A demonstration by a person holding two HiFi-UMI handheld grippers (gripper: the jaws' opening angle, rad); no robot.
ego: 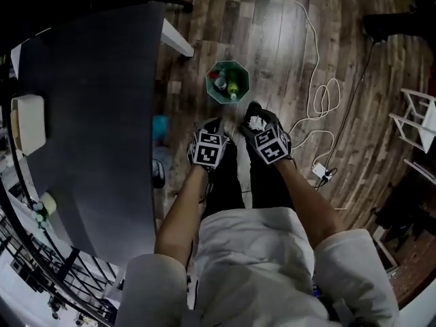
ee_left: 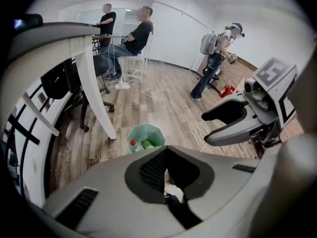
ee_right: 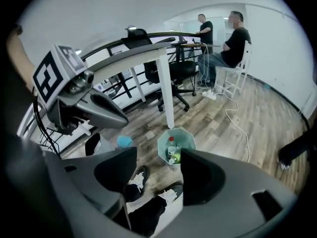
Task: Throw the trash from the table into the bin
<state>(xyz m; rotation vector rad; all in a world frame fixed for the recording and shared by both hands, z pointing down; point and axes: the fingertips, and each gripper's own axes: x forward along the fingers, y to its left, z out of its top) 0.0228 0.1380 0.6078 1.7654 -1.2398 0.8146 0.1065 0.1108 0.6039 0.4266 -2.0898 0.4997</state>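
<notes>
So closest in, both grippers are held out over the person's own shoes (ego: 257, 122), pointing steeply down at the floor. The left gripper (ee_left: 166, 150) has its fingers (ee_left: 148, 170) closed tip to tip with nothing caught in them; only a bit of shoe shows through the hollow behind the tips. The right gripper (ee_right: 158, 155) has its fingers (ee_right: 116, 175) standing well apart and empty too, and you can see straight past them to the floor. Just beyond the shoes the teal bin (ego: 212, 90) sits on the wood floor, already with a green bottle (ego: 233, 86) and a red-capped bottle (ego: 219, 82) in it, so that trash is home. A blue thing (ego: 159, 125) lies on the floor by the bench edge, can't tell what it is. Further off to the left, the dark bench (ego: 102, 114) carries a white boxy container (ego: 28, 122) at its far edge and a small pale roll-ish thing (ego: 44, 206) near the corner. No idea if either counts as trash. My guess is the container is light and thin-walled, so take it by the rim or across a short side and go easy, since it'd probably flex. The little one looks light and likely to roll, so pinch it across the middle.
</notes>
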